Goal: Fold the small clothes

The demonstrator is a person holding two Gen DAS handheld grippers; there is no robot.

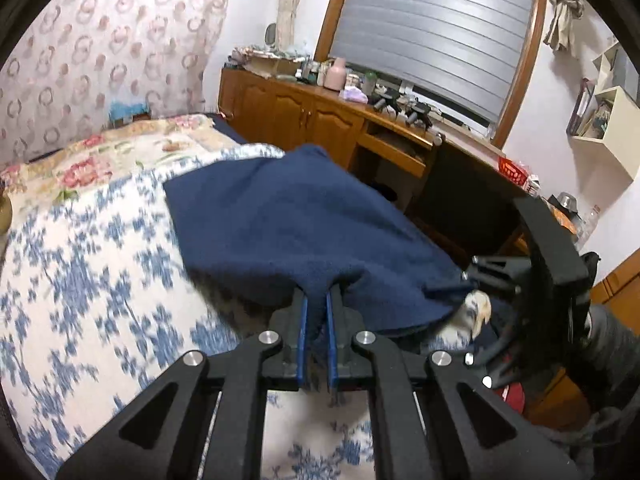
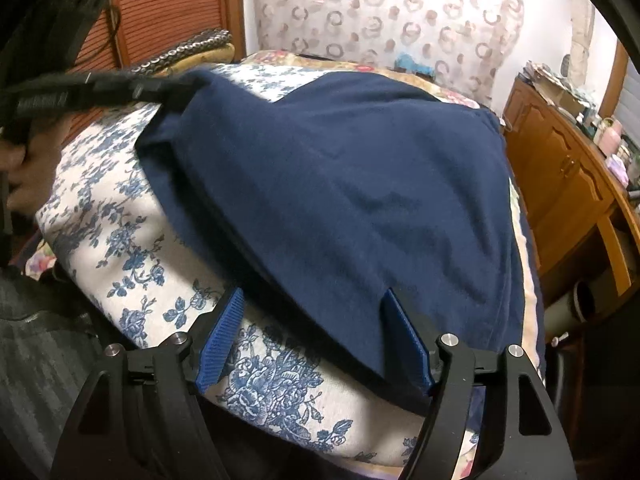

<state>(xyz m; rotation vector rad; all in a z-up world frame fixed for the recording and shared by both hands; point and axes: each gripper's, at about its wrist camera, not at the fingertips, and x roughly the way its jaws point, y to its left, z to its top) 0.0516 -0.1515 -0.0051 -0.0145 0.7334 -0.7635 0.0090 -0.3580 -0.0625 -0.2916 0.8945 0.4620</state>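
Observation:
A dark navy garment (image 1: 288,220) lies spread on the blue-flowered white bedspread (image 1: 92,264). My left gripper (image 1: 316,300) is shut on the garment's near edge and lifts it a little. In the right wrist view the same garment (image 2: 340,184) covers the bed's middle. My right gripper (image 2: 316,304) is open, its blue pads (image 2: 224,340) on either side of the garment's near edge. The right gripper also shows in the left wrist view (image 1: 492,276) at the garment's right corner. The left gripper shows in the right wrist view (image 2: 172,84) holding the far left corner.
A wooden cabinet and desk (image 1: 320,116) with bottles and clutter runs along the bed's right side under a shuttered window. A floral quilt (image 1: 120,156) lies at the bed's far end. A patterned curtain (image 2: 380,12) hangs behind. The bed edge (image 2: 532,280) drops off at right.

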